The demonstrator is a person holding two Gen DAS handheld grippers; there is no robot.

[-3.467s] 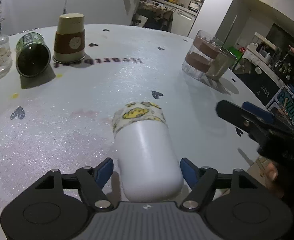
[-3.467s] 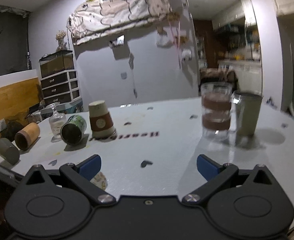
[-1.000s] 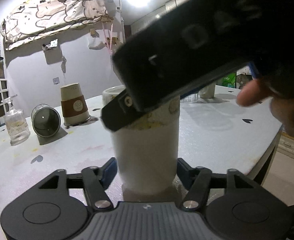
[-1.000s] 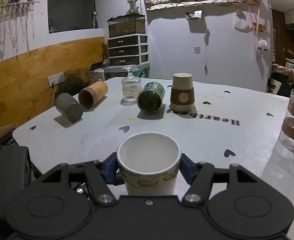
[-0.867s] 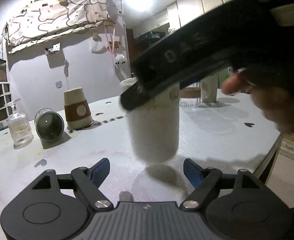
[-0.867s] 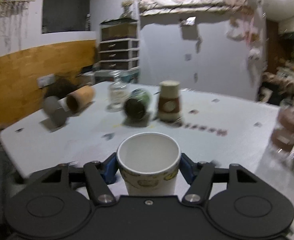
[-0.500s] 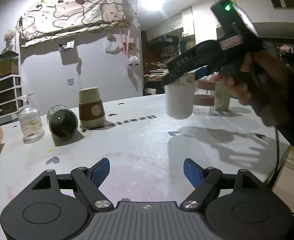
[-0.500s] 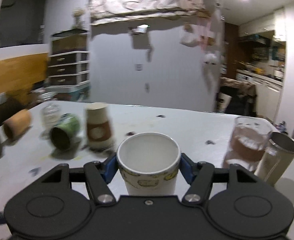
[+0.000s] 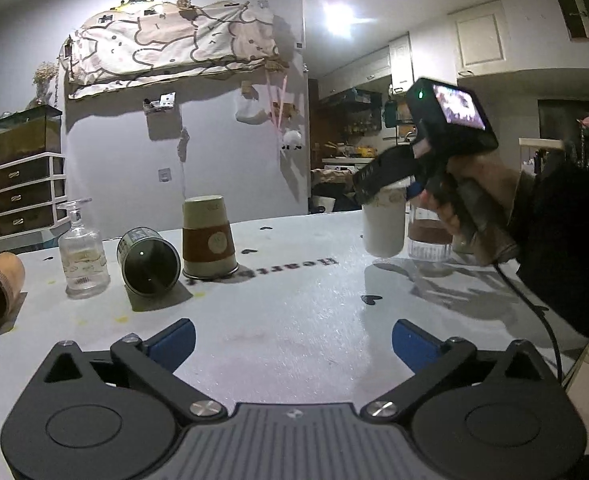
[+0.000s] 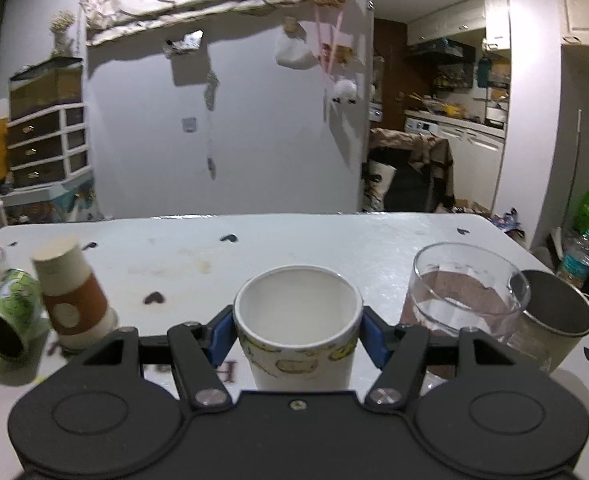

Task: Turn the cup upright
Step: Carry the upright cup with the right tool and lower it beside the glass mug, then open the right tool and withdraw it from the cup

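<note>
The white paper cup (image 10: 300,332) with a yellow-patterned band stands upright, mouth up, between the blue pads of my right gripper (image 10: 297,334), which is shut on it near the rim. In the left wrist view the cup (image 9: 384,228) hangs just above the white table (image 9: 294,312) at the far right, held by the right gripper (image 9: 390,196). My left gripper (image 9: 292,340) is open and empty, low over the table's near side.
An upside-down paper cup with a brown sleeve (image 9: 208,238), a green can on its side (image 9: 148,260) and a glass bottle (image 9: 80,256) sit at the back left. A glass with a brown band (image 10: 460,304) and a metal tumbler (image 10: 554,328) stand right of the held cup.
The right gripper has carried the upright cup further to the right and down, close beside the glass. The left gripper stays open and has barely moved.
</note>
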